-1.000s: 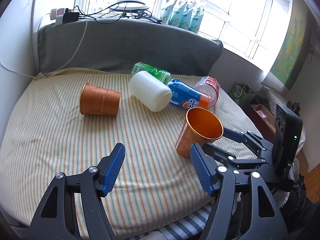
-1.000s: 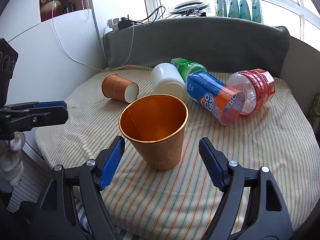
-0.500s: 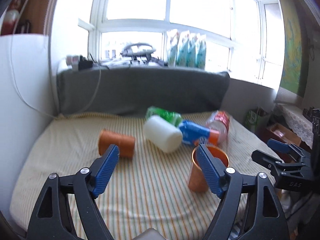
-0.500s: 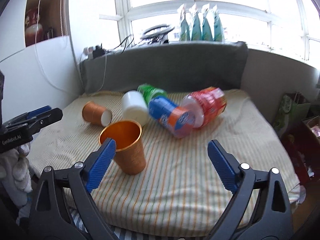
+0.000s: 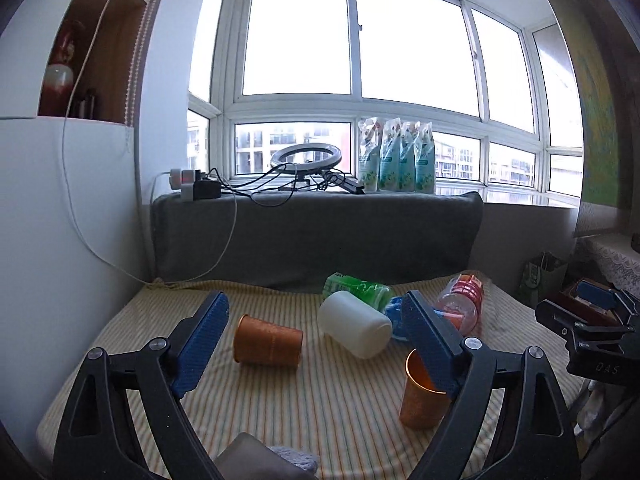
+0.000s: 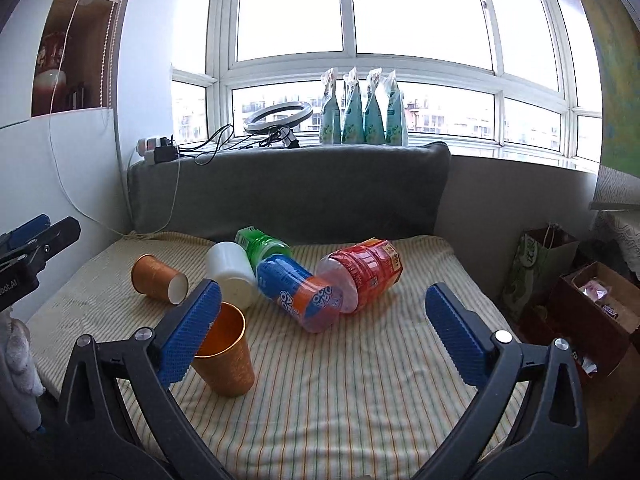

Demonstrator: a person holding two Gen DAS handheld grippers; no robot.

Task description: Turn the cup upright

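An orange metal cup stands upright on the striped cushion; it also shows in the left wrist view, partly behind my left gripper's right finger. A second orange cup lies on its side further left, also seen in the right wrist view. A white cup lies on its side in the middle. My left gripper is open and empty, raised behind the cups. My right gripper is open and empty, raised back from the upright cup.
Green, blue-orange and red bottles lie on their sides behind the cups. A grey backrest bounds the far side, a white wall the left. Bags and boxes stand off the right edge.
Both grippers have pulled back and up from the cushion, the right one away from the upright orange cup it stood around. The cup stays upright and the other objects have not moved.
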